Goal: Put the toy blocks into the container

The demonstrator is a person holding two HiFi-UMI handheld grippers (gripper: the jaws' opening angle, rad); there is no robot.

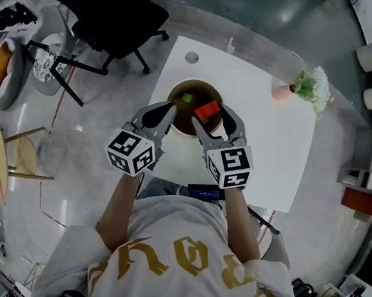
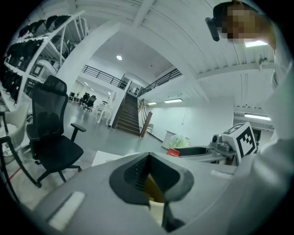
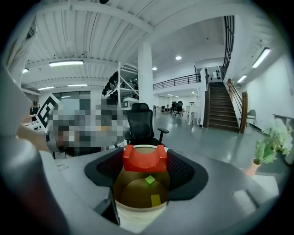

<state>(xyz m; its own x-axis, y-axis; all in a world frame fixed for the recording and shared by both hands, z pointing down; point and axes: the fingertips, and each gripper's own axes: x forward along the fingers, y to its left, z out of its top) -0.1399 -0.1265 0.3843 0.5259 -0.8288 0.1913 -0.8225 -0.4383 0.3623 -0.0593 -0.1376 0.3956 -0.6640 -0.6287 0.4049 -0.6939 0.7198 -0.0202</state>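
- Red arch-shaped toy block (image 3: 144,159): clamped between the jaws of the right gripper (image 3: 144,166), above the mouth of the round, cream-walled, brown-lined container (image 3: 138,215).
- Small green cube (image 3: 150,180) and yellow piece (image 3: 155,200): lying on the container floor.
- Left gripper (image 2: 148,158): jaws closed together, empty, beside the container's left rim.
- Container stands on the white table (image 1: 264,138).
- Gold lettering on the white shirt (image 1: 163,265): unreadable.

Bright overhead light, fisheye-warped edges

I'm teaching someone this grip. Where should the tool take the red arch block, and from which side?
Probably by its two flat end faces, one jaw on each, as the right tool holds the red arch block over the container. Approach square to a long side: the ends look parallel, while the curved notch offers nothing flat.
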